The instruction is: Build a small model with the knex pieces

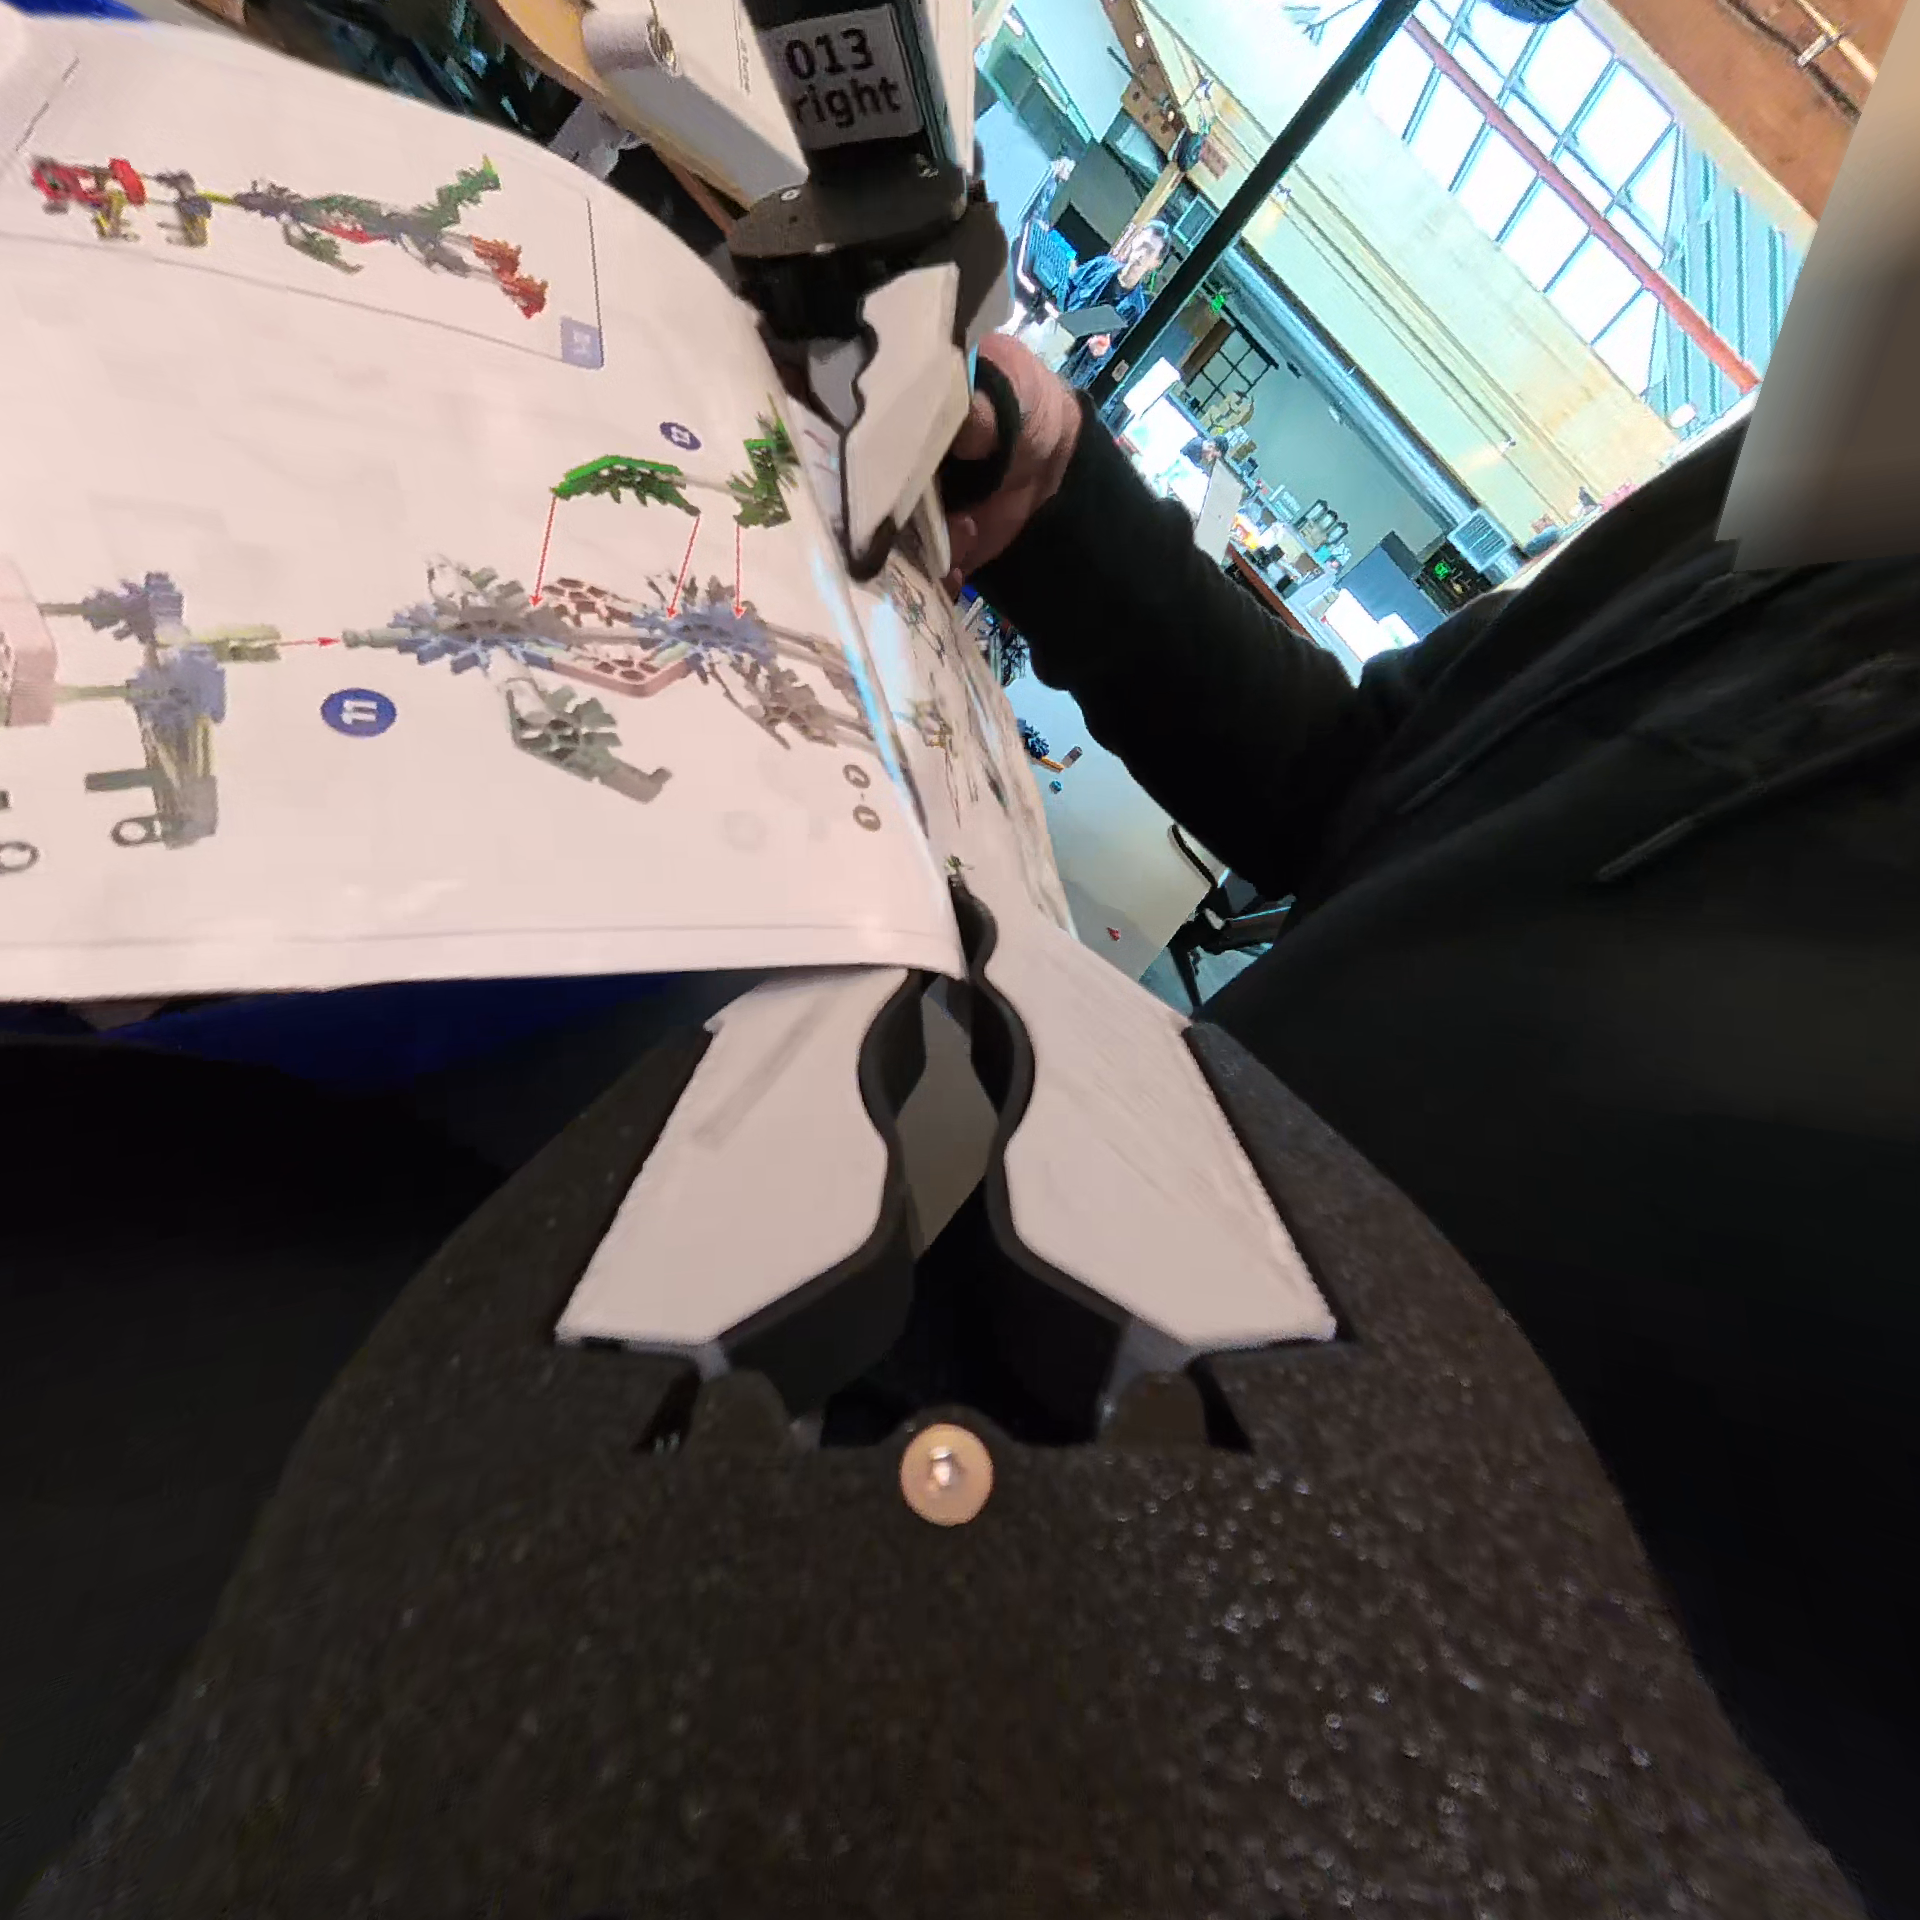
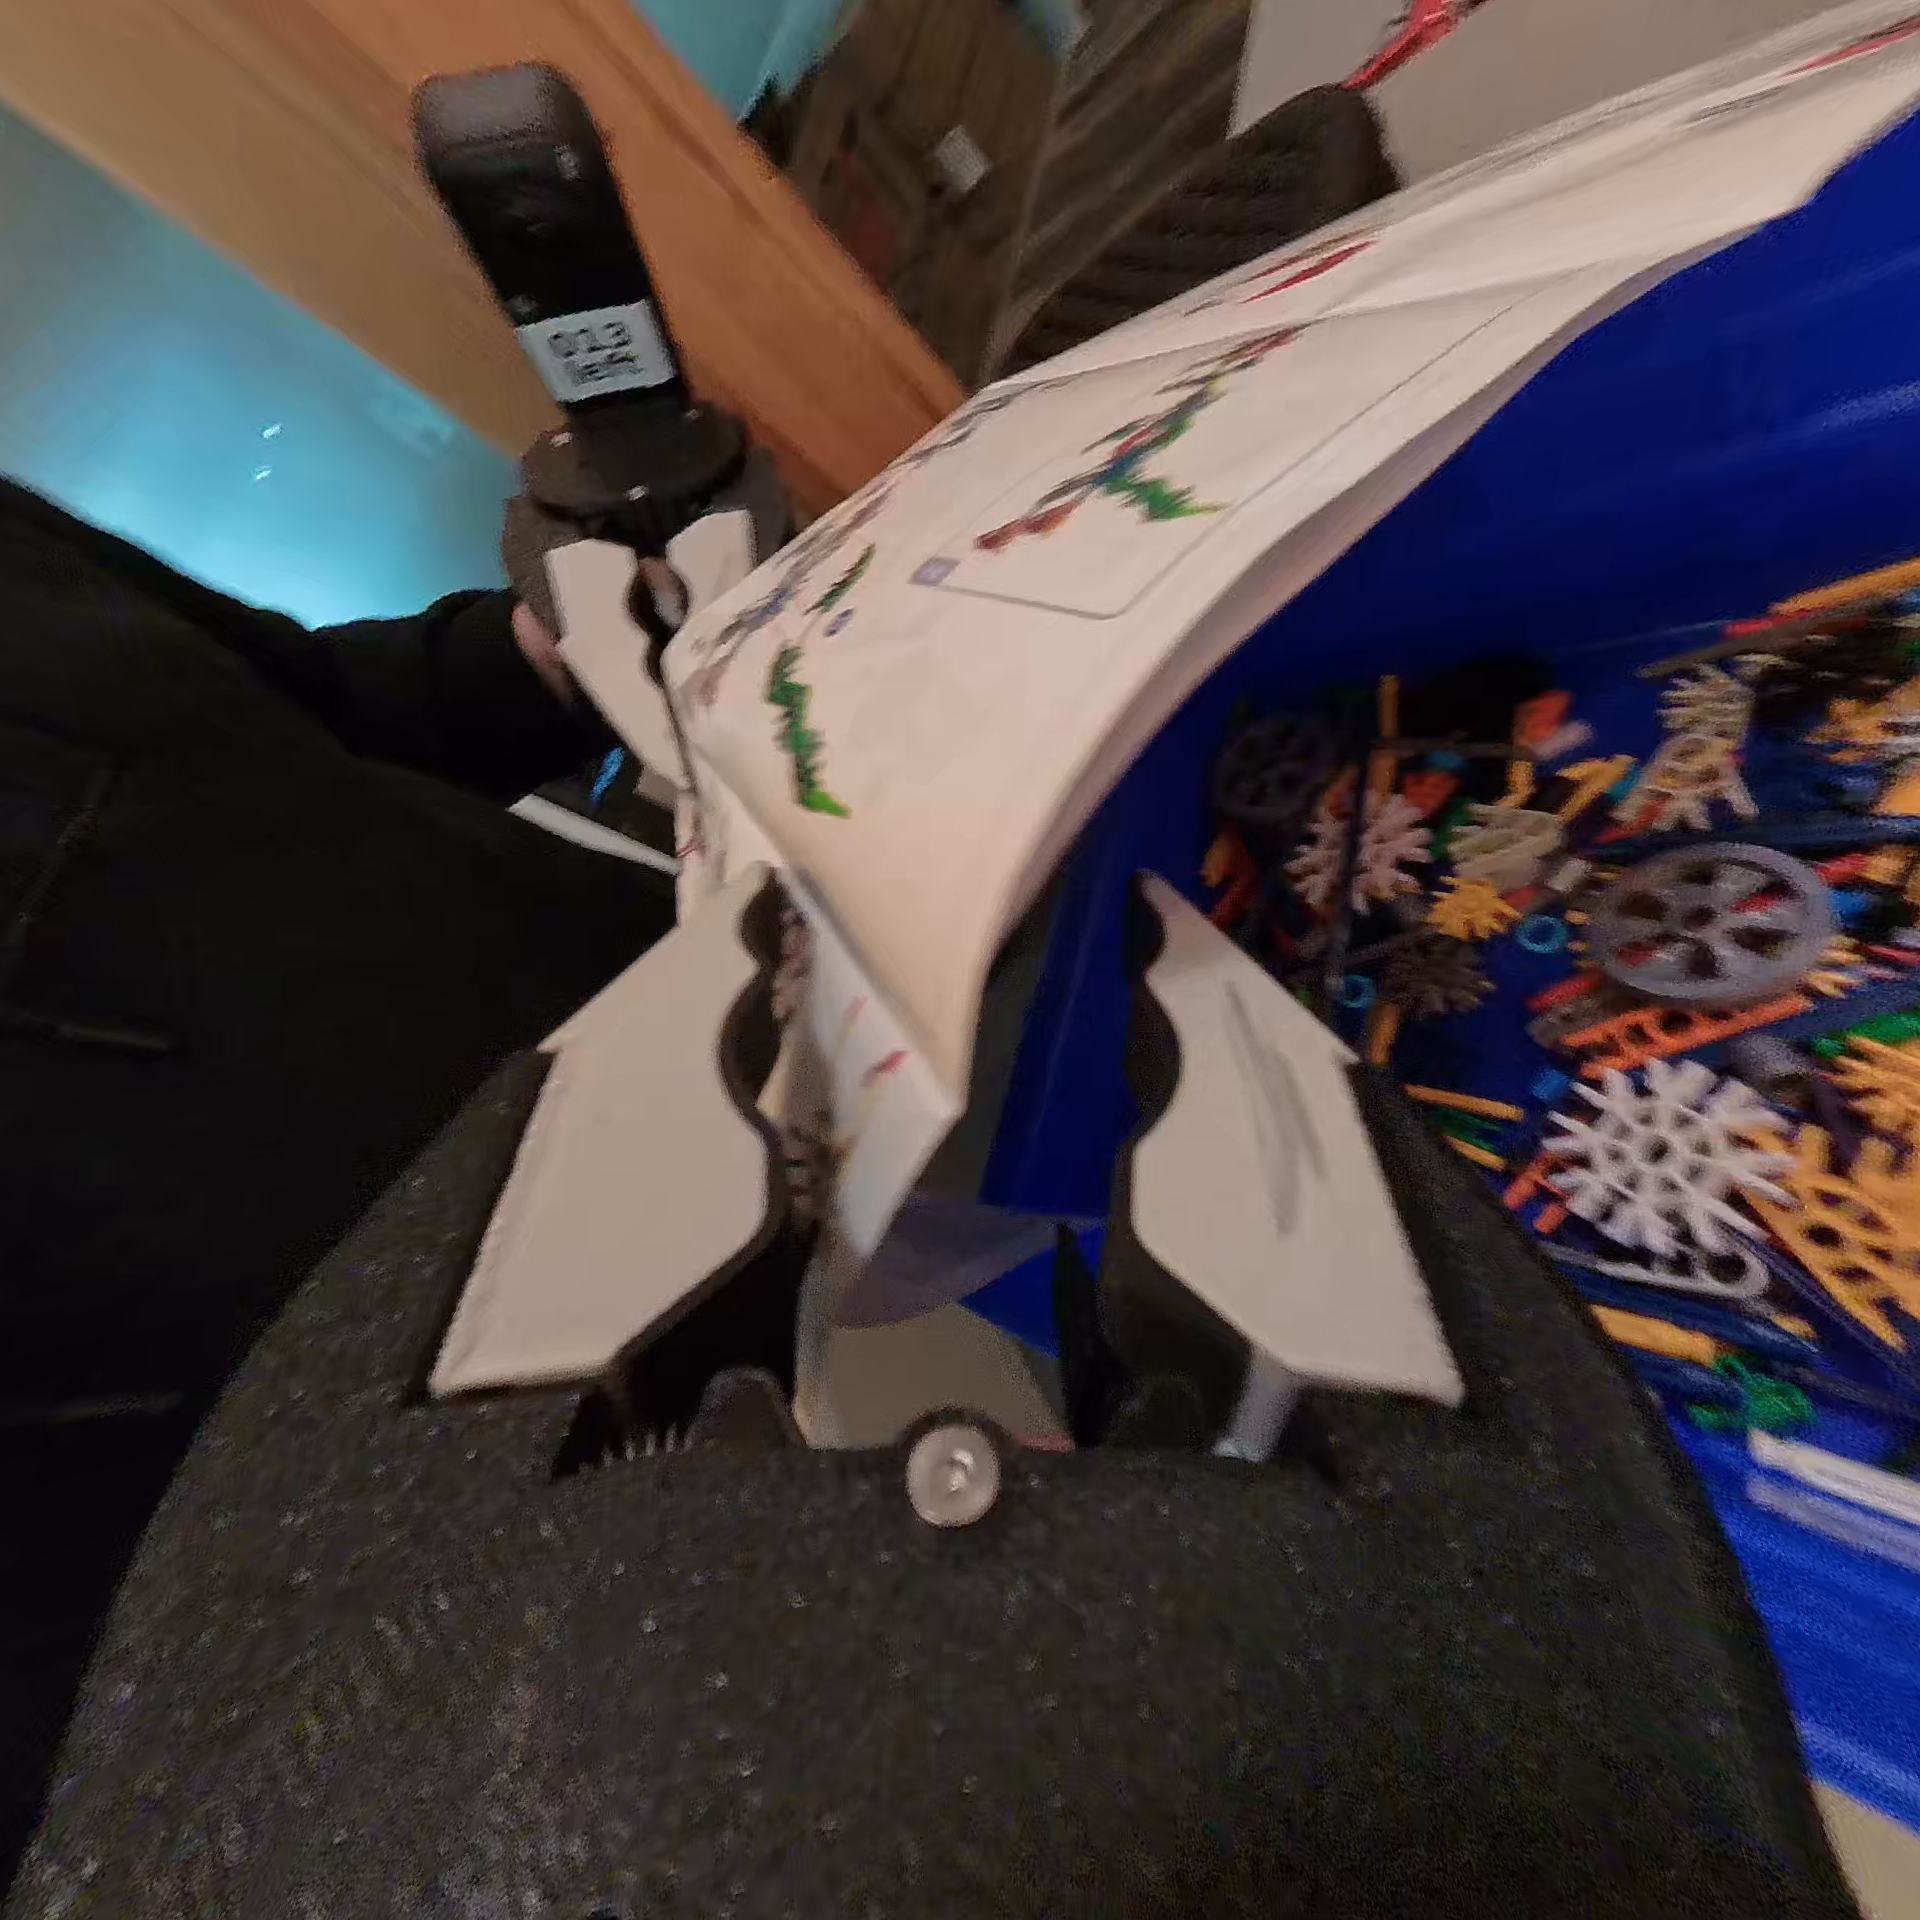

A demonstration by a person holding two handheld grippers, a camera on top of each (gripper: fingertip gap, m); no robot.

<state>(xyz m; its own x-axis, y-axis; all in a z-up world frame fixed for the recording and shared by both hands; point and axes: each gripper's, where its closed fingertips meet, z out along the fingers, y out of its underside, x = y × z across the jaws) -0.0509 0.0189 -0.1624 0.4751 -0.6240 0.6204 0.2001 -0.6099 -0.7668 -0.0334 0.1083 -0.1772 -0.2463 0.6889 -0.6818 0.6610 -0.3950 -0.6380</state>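
Note:
An open instruction booklet [image 1: 416,520] with coloured build diagrams hangs curved in the air between my two grippers. My left gripper [image 1: 964,935] is shut on the lower corner of its page. It also shows far off in the right wrist view [image 2: 665,665], pinching the booklet's edge. My right gripper [image 2: 951,883] stands open with its jaws wide apart, and the booklet's [image 2: 987,675] pages hang between them, against the left finger. In the left wrist view the right gripper [image 1: 883,499] sits at the page's upper right edge, held by a hand.
Below the booklet is a blue box [image 2: 1558,520] full of mixed plastic construction pieces, with a grey wheel [image 2: 1704,925] and white snowflake connectors [image 2: 1662,1153]. A black-sleeved arm [image 1: 1195,665] and dark torso fill the right. A workshop with another person [image 1: 1122,270] lies behind. From my right tips it is roughly 12 cm to the grey wheel [image 2: 1704,925]; from my left, 25 cm.

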